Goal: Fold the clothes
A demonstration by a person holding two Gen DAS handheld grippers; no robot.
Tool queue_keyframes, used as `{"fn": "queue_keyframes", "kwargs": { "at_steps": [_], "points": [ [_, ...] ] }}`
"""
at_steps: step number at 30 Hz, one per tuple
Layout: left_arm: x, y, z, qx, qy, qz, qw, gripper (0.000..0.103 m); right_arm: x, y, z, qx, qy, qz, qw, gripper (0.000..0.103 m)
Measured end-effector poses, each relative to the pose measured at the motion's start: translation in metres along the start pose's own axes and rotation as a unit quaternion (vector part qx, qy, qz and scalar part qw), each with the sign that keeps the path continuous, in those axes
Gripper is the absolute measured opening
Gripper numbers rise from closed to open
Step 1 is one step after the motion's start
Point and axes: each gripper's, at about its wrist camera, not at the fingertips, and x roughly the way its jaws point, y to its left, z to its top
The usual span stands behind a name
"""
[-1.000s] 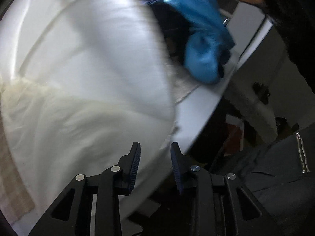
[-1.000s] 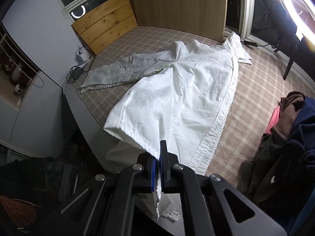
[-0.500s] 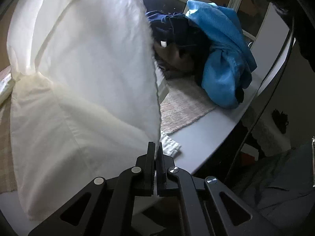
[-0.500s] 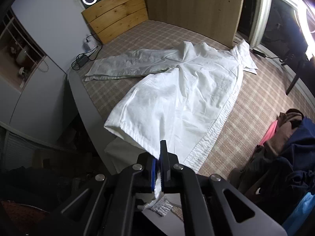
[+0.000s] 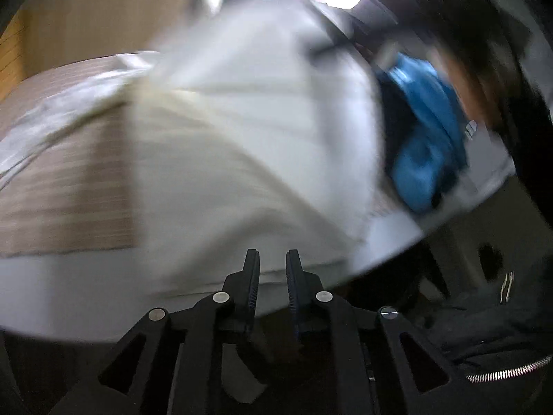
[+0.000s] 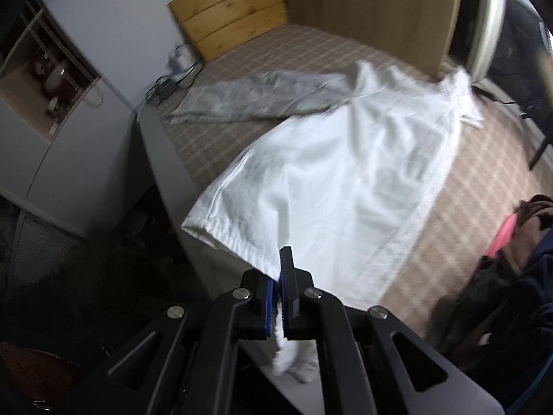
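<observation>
Right gripper (image 6: 279, 278) pinching white shirt (image 6: 345, 186) hem

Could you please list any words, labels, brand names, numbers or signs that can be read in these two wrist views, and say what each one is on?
There is no readable text in either view.
The left wrist view is motion-blurred; the white garment and the blue cloth show no print.
A small pale mark beside the blue cloth is too blurred to read.
In the right wrist view, the white garment and the dark clothes pile show no legible label.
</observation>
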Motion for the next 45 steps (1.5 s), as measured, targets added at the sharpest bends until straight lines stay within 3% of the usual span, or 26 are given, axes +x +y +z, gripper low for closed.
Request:
{"fn": "queue_keyframes", "kwargs": {
  "at_steps": [4,8,10,12,14,16,19,22,27,31,32,33,34,40,42,45],
  "points": [
    [-0.028,0.055,0.002,-0.044,-0.012,0.055,0.9974,0.015,0.01,0.001,-0.026,0.029,0.004,0.022,0.999,0.008],
    [-0.04,0.071,0.01,-0.042,-0.012,0.08,0.9958,0.015,0.02,0.002,-0.051,0.058,0.008,0.044,0.997,0.009],
    [-0.041,0.068,0.017,-0.029,-0.011,0.07,0.997,0.015,0.025,0.002,-0.064,0.072,0.01,0.055,0.996,0.016],
    [-0.034,0.059,0.027,-0.006,-0.007,0.062,0.9981,0.015,0.03,0.002,-0.077,0.087,0.012,0.067,0.994,0.029],
    [-0.024,0.053,0.034,0.016,0.003,0.052,0.9985,0.019,0.033,-0.002,-0.089,0.106,0.012,0.065,0.992,0.029],
    [-0.008,0.047,0.039,0.032,0.024,0.04,0.9984,0.02,0.033,-0.032,-0.1,0.153,0.008,0.003,0.988,0.029],
    [-0.002,0.047,0.04,0.048,0.04,0.046,0.997,0.022,0.045,-0.056,-0.117,0.206,0.008,0.002,0.978,0.029],
    [0.001,0.066,0.042,0.024,0.056,0.057,0.9965,0.032,0.064,-0.053,-0.123,0.223,0.01,0.018,0.975,0.029],
    [0.016,0.092,0.037,-0.017,0.093,0.042,0.9946,0.036,0.089,-0.047,-0.123,0.236,0.027,0.028,0.971,0.035],
    [0.033,0.096,0.029,-0.029,0.126,0.005,0.9916,0.034,0.094,-0.045,-0.125,0.23,0.027,0.029,0.972,0.032],
    [0.037,0.096,0.027,-0.032,0.134,-0.004,0.9905,0.03,0.094,-0.044,-0.124,0.228,0.023,0.035,0.973,0.02],
    [0.035,0.094,0.028,-0.029,0.133,-0.008,0.9907,0.013,0.093,-0.044,-0.124,0.227,0.02,0.04,0.973,0.007],
    [0.033,0.091,0.028,-0.026,0.132,-0.013,0.9909,0.009,0.091,-0.044,-0.124,0.225,0.018,0.041,0.973,0.007],
    [0.017,0.084,0.033,-0.033,0.115,-0.042,0.9919,0.009,0.05,-0.036,-0.114,0.19,-0.006,0.024,0.981,0.005],
    [0.014,0.083,0.032,-0.039,0.11,-0.058,0.9915,0.009,0.038,-0.035,-0.114,0.177,-0.011,0.002,0.984,0.005],
    [0.03,0.083,0.021,-0.037,0.135,-0.052,0.9888,0.009,0.049,-0.038,-0.12,0.157,0.019,-0.04,0.987,0.005]
  ]
}}
